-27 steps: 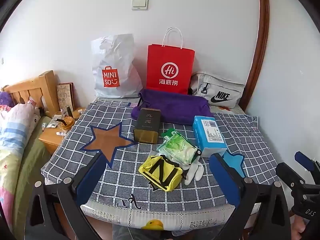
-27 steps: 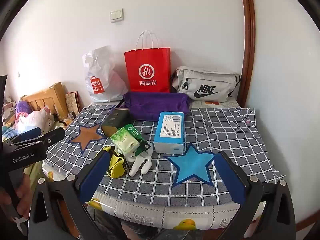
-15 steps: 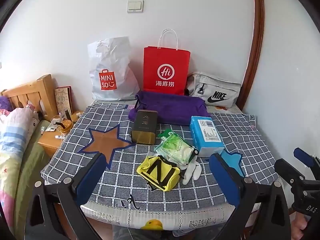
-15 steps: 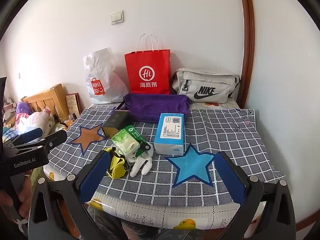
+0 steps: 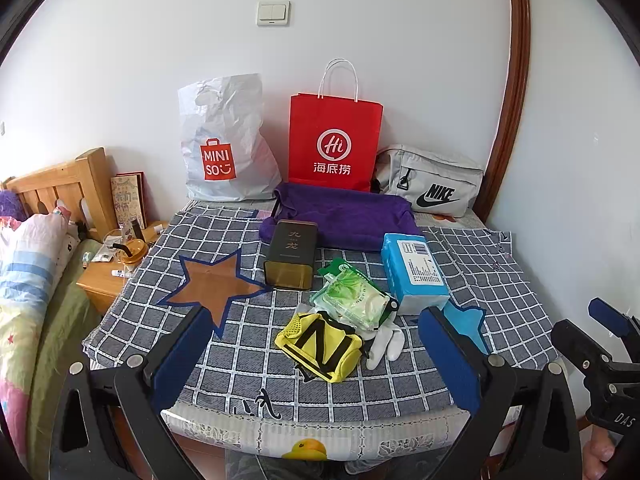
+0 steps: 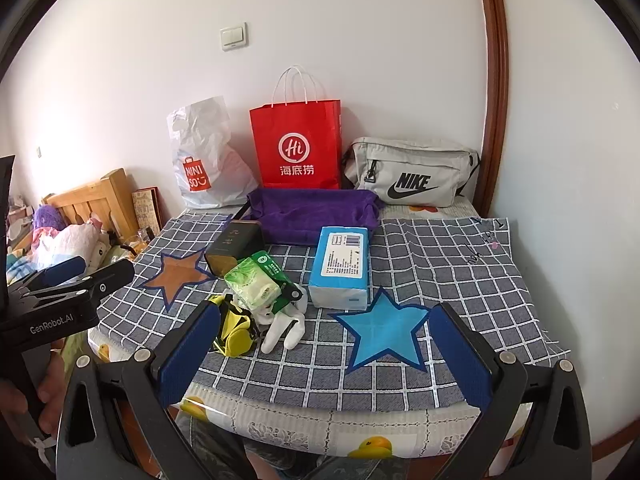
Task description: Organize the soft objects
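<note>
A: What are the two claws doing?

B: The left claw [image 5: 316,356] is spread wide and grips nothing; its blue pads frame the lower middle of the left wrist view. The right claw [image 6: 324,354] is released just the same, low in its own view, above the near edge of the counter [image 6: 460,264] with its checked cloth.

A: And the soft things?

B: Bunched at the centre of the frame. A yellow pouch [image 5: 320,346] marked with a black N lies nearest, a pair of white gloves [image 5: 384,342] touching its right side. Just behind them sits a green tissue pack [image 5: 352,300], and right of that a blue tissue pack [image 5: 412,272]. A dark tin [image 5: 290,254] stands left of the green pack.

A: Further back?

B: A folded purple towel [image 5: 344,216] lies across the middle. Along the wall stand a white Miniso bag [image 5: 224,148], a red paper bag [image 5: 334,140] and a grey Nike bag [image 5: 432,184], left to right.
</note>
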Action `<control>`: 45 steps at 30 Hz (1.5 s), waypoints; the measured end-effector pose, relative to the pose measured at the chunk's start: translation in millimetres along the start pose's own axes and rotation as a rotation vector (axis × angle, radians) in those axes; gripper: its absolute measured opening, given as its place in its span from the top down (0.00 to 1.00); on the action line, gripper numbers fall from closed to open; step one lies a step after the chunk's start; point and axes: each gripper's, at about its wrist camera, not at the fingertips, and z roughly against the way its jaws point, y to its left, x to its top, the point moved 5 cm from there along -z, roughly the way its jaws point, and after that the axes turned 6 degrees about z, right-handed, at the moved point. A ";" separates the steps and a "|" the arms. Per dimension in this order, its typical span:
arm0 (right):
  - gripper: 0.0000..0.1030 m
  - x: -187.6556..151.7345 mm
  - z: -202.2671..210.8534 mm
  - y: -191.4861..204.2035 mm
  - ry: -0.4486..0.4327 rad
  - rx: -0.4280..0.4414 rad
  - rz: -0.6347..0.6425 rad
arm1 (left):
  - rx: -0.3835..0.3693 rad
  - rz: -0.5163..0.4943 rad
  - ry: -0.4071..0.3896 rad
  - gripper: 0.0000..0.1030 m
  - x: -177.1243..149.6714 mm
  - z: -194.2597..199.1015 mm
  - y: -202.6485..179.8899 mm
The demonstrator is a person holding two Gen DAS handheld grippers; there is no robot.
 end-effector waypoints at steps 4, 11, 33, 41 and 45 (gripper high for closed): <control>0.00 -0.4 -1.2 2.2 0.001 0.000 0.005 | -0.002 0.002 0.000 0.00 -0.2 0.3 0.0; 0.00 -0.8 -0.8 3.2 -0.001 0.003 0.009 | -0.007 0.007 -0.001 0.00 1.7 2.1 4.1; 0.00 -2.6 -0.7 4.2 -0.004 0.005 0.007 | -0.009 0.008 -0.003 0.00 0.8 4.1 5.6; 0.00 -2.1 1.6 3.5 -0.010 0.005 0.005 | -0.007 0.008 -0.004 0.00 0.7 3.4 5.5; 0.00 -1.9 2.1 4.2 -0.013 0.007 0.008 | -0.007 0.006 -0.004 0.00 0.8 4.6 6.0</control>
